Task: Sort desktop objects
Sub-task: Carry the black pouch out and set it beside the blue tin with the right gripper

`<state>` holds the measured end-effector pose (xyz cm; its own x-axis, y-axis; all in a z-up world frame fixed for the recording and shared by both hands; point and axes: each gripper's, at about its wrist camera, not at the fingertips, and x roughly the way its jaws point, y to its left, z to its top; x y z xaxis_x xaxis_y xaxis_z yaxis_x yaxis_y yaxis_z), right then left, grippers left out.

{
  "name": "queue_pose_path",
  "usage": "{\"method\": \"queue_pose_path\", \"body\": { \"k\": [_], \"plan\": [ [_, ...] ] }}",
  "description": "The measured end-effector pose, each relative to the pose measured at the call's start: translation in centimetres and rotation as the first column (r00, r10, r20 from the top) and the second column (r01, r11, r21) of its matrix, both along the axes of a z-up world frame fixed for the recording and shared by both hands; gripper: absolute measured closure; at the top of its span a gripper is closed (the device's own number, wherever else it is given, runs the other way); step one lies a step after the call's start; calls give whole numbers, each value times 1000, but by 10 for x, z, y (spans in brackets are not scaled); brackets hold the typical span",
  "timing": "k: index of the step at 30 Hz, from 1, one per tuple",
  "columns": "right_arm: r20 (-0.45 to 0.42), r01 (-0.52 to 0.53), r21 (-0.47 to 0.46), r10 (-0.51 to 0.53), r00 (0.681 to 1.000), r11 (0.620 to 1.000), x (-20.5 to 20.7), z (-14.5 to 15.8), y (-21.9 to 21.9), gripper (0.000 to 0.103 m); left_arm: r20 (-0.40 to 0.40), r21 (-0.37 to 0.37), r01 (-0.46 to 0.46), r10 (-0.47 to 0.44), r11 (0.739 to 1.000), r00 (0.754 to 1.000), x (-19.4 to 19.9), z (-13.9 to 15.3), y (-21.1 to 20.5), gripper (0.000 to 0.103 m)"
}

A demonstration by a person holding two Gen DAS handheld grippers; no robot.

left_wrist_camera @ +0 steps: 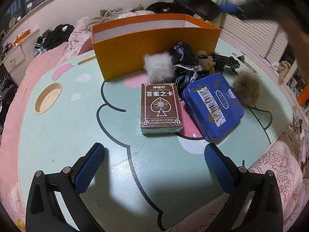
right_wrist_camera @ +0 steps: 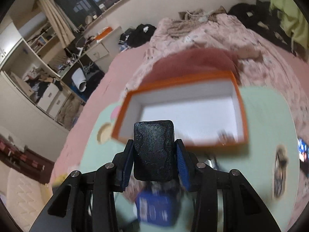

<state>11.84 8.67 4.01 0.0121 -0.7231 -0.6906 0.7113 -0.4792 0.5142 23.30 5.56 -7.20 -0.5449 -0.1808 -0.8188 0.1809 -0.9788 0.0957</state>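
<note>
- Two blue pads of your right fingers (right_wrist_camera: 154, 154) press on either side of a black, ridged block (right_wrist_camera: 153, 150), so that pair is closed onto it and carries it in the air.
- Just beyond that block lies the orange box (right_wrist_camera: 244, 116), open-topped with a white inside; it looks empty, though blur hides the near corner.
- Below your right fingers, blurred, a blue tin (right_wrist_camera: 154, 206) shows on the worktop.
- Your left fingers (left_wrist_camera: 154, 166) stand wide apart with nothing between them, low over the mint-green worktop (left_wrist_camera: 67, 135).
- Just ahead of them lie a brown card deck (left_wrist_camera: 161, 107) and, touching its right edge, the blue tin with a barcode sticker.
- Farther ahead, against the orange box's front wall, sit a white pompom (left_wrist_camera: 158, 67), a black fabric bundle (left_wrist_camera: 184, 61), a small toy figure (left_wrist_camera: 206, 60) and a toy car (left_wrist_camera: 228, 61).
- Right of the tin rests a tan pompom (left_wrist_camera: 246, 89).
</note>
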Motion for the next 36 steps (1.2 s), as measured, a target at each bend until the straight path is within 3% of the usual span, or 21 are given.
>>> {"method": "queue_pose_path", "body": {
  "k": [5,8,11,13,16,20,25,31,36],
  "plan": [
    [12,-7,78,7,1000,997,26,-42,39,62,1,2,4,-4,1000,1000,0,0,0,0],
    [40,-14,71,12,999,997,33,-61,51,62,3,2,6,-6,1000,1000,0,0,-1,0],
    [-26,-22,66,24,999,998,43,-64,52,60,3,5,7,-7,1000,1000,0,0,-1,0],
    [-103,-28,61,34,994,998,54,-61,52,39,3,6,4,-4,1000,1000,1,0,-1,0],
    [-199,-19,40,27,980,999,69,-59,57,23,1,9,-15,15,1000,1000,3,0,-4,0],
    [-291,-26,45,38,956,999,89,-64,77,19,-14,42,-25,26,999,1000,6,2,-11,0],
    [-335,8,44,7,942,999,103,-69,101,16,-22,63,-32,33,998,999,7,2,-16,0],
    [-417,29,107,19,909,994,119,-78,109,13,-51,90,-33,37,995,998,9,8,-23,0],
    [-413,4,157,62,909,988,124,-94,98,12,-95,95,-30,39,995,995,10,20,-29,0]
  ]
}}
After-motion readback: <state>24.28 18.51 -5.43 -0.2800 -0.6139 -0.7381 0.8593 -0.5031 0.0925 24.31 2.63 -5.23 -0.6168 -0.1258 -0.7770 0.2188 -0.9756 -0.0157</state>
